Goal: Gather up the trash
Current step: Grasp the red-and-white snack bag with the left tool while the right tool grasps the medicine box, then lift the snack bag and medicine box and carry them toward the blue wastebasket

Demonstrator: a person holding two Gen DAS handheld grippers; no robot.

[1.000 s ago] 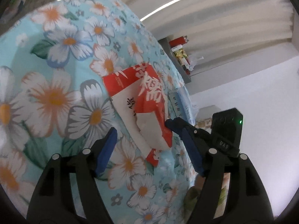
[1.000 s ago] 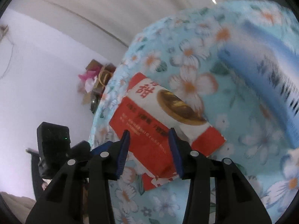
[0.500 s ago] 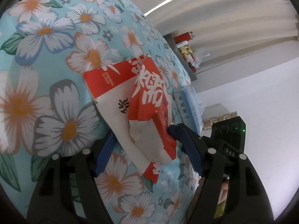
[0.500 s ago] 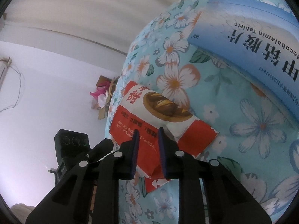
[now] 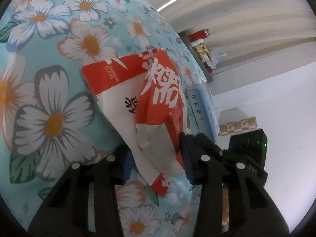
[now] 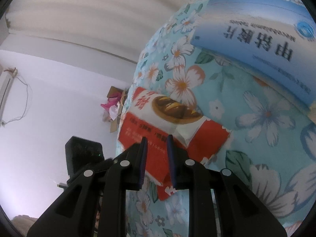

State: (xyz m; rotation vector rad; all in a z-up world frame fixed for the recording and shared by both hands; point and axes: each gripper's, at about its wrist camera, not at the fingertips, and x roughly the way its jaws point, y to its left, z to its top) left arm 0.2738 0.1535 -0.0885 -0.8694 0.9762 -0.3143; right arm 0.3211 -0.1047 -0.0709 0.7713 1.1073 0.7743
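Floral cloth [image 5: 65,63], pale blue with white and orange daisies, covers the desk, beyond whose edge lie white wall and ribbed ceiling; a shelf [image 5: 201,47] of bottles and packets stands at the far side, and a cardboard box [image 6: 115,106] holding pink scraps sits by the wall. Red-and-white snack wrapper [image 5: 150,106], crumpled and torn open, lies flat on the cloth near the desk edge; blue medicine box [image 6: 262,47] rests just beside it. Left claw [image 5: 156,160] is open, its jaws straddling the wrapper's loose white flap, apparently ready to close on it. Right claw [image 6: 157,158] is nearly closed on the opposite red edge of the wrapper [image 6: 167,130], a narrow gap remaining; whether its pads grip the film cannot be told. The two-sided approach probably serves to lift thin film off the cloth.
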